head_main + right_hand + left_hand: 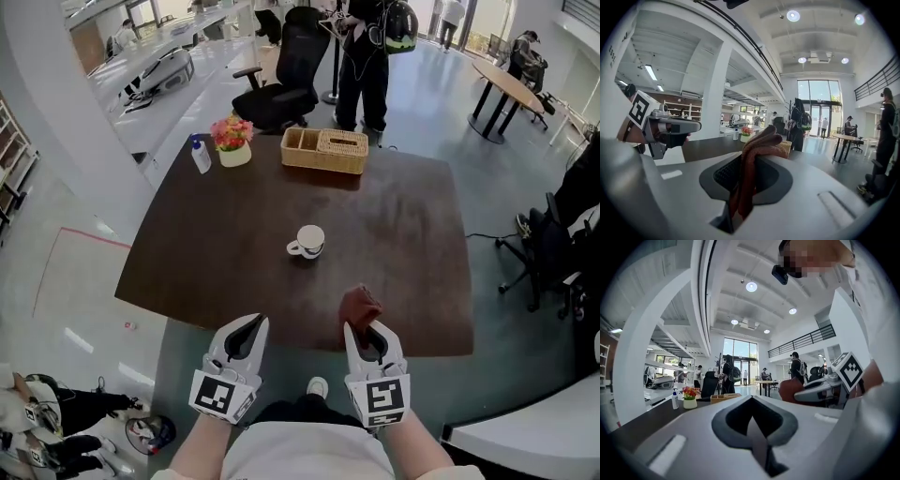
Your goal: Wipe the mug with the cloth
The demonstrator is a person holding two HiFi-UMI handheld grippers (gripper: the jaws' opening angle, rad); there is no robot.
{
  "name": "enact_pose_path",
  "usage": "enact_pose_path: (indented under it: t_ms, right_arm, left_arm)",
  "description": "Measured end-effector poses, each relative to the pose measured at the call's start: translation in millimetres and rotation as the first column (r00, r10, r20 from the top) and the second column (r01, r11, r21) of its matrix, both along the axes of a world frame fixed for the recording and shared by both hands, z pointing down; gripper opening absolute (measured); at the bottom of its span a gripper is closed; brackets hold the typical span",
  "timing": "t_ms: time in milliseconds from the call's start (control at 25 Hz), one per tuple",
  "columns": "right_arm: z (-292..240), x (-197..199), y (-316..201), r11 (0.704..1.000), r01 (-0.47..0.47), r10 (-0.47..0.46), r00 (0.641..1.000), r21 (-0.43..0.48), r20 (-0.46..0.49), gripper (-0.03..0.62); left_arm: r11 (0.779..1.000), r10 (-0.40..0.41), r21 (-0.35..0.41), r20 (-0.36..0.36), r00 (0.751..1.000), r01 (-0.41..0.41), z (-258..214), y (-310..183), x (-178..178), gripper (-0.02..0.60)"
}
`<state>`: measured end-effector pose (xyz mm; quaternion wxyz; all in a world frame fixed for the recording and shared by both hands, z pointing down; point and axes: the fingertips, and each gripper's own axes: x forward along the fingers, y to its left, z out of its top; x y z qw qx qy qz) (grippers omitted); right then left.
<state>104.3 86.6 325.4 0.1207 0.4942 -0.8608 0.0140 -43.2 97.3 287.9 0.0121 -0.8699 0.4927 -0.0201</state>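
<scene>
Holding the cloth (pixel 360 305) pinched in my right fingers (pixel 378 339), left fingers (pixel 246 337) closed on nothing, I've seemingly not started wiping (mug (pixel 307 242) sits well ahead), so reaching forward comes next.

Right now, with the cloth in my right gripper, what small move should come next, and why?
Probably carry the right gripper forward toward the mug: it is shut on the cloth, yet the mug stands untouched, well ahead of both grippers. The left gripper is shut and empty.
</scene>
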Motion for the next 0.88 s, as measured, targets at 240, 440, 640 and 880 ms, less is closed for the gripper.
enact_pose_path:
  t_ms: [240, 440, 640, 880]
  right_arm:
    - [22.8, 0.2, -63.6, 0.998, 0.011, -0.011, 1.000, -0.066, 0.006, 0.081]
    - [44.7, -10.9, -110.3, 0.994, 0.014, -0.016, 1.000, -0.106, -0.022, 0.083]
    - [52.6, -23.7, -148.9, 0.991, 0.028, -0.028, 1.000, -0.128, 0.002, 0.083]
    - [96.4, -35.9, -179.4, 0.969, 0.051, -0.052, 0.999, -0.242, 0.001, 0.083]
  left_arm:
    - [0.996, -0.004, -0.087, 0.020, 1.000, 0.006, 33.2, -63.5, 5.7, 0.000]
    - [0.990, 0.043, -0.138, 0.035, 0.998, -0.038, 65.8, -110.8, 2.3, 0.000]
    - [0.978, 0.109, -0.187, 0.059, 0.992, -0.097, 99.8, -152.0, -0.4, 0.000]
    - [0.964, 0.178, -0.233, 0.202, 0.963, -0.129, 153.6, -198.6, 1.1, 0.002]
